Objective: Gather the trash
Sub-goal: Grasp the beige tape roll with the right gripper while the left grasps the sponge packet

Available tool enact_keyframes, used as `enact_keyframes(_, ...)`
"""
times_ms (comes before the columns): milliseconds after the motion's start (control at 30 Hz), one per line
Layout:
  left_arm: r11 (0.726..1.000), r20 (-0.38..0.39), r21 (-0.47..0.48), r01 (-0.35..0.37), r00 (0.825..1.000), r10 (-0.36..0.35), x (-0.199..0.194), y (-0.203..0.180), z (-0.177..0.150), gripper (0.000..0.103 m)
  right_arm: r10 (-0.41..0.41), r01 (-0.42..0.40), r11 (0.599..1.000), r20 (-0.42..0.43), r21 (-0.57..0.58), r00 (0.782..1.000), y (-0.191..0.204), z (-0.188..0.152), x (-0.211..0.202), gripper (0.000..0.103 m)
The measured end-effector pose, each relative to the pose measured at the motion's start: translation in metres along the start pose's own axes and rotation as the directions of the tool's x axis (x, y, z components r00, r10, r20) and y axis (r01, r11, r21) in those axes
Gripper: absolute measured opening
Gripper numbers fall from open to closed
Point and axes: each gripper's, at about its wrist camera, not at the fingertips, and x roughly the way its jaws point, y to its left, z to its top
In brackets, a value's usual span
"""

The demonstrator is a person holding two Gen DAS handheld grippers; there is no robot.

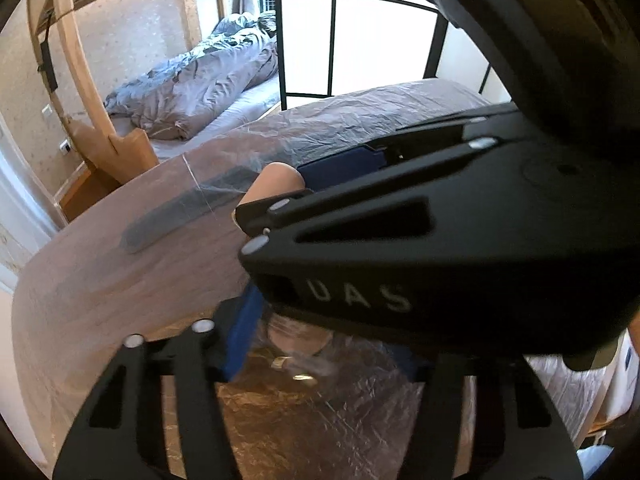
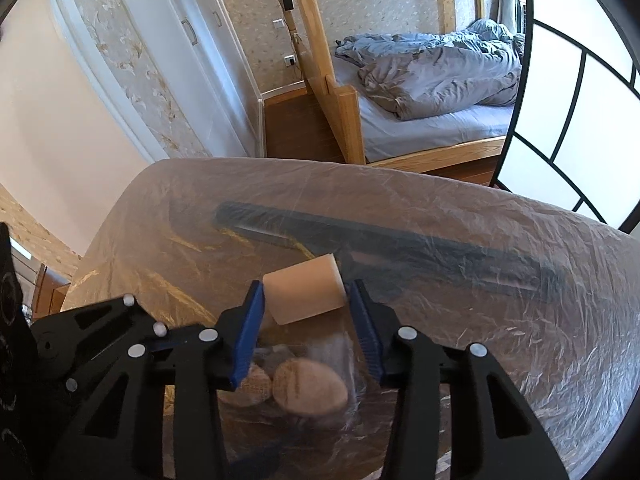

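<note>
In the right wrist view my right gripper (image 2: 306,308) is shut on a beige block of trash (image 2: 305,294), held between its blue pads (image 2: 250,332) above a clear plastic bag (image 2: 304,384) with round brown pieces inside. In the left wrist view the right gripper (image 1: 360,240) crosses the frame, the beige block (image 1: 274,184) in its blue pads. My left gripper (image 1: 280,360) sits below it at the bag's (image 1: 304,364) rim; its left blue pad (image 1: 240,336) shows, the right finger is hidden, so whether it is shut is unclear.
The table (image 2: 500,280) is wrapped in clear plastic film, with a long dark strip (image 2: 400,240) under the film. Behind stand a wooden bed (image 2: 440,92) with a grey duvet, a white wardrobe (image 2: 192,60) and a black-framed screen (image 2: 568,120).
</note>
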Motion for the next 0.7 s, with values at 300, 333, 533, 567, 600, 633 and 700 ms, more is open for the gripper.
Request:
enact_keyframes(300, 0.999, 0.012, -0.041, 0.015, 1.0, -0.015, -0.007, 0.001, -0.003, 0.032, -0.006, 0.001, 0.998, 0.07, 0.066, 0.998, -0.009, -0.001, -0.016, 0.043)
enact_keyframes(333, 0.999, 0.018, -0.047, 0.017, 1.0, -0.016, -0.009, 0.0, -0.004, 0.032, -0.008, 0.002, 0.997, 0.077, 0.071, 0.997, -0.01, -0.001, -0.019, 0.044)
enact_keyframes(533, 0.997, 0.032, -0.081, 0.015, 0.999, -0.012, -0.015, -0.003, -0.008, 0.028, -0.031, 0.019, 0.994, 0.109, 0.106, 0.994, -0.016, -0.008, -0.037, 0.043)
enact_keyframes(567, 0.996, 0.031, -0.084, 0.014, 0.999, -0.011, -0.015, -0.004, -0.009, 0.027, -0.034, 0.022, 0.994, 0.111, 0.11, 0.993, -0.018, -0.009, -0.039, 0.043)
enact_keyframes(600, 0.997, 0.033, -0.078, 0.014, 0.999, -0.012, -0.015, -0.006, -0.009, 0.027, -0.046, 0.034, 0.993, 0.11, 0.111, 0.993, -0.018, -0.012, -0.041, 0.043)
enact_keyframes(633, 0.998, 0.038, -0.067, 0.006, 0.999, -0.003, -0.016, -0.008, -0.009, 0.027, -0.055, 0.043, 0.993, 0.111, 0.109, 0.992, -0.018, -0.013, -0.043, 0.043)
enact_keyframes(700, 0.997, 0.042, -0.07, -0.037, 0.998, 0.04, -0.018, -0.01, -0.009, 0.044, -0.067, 0.055, 0.993, 0.113, 0.107, 0.991, -0.018, -0.018, -0.046, 0.043)
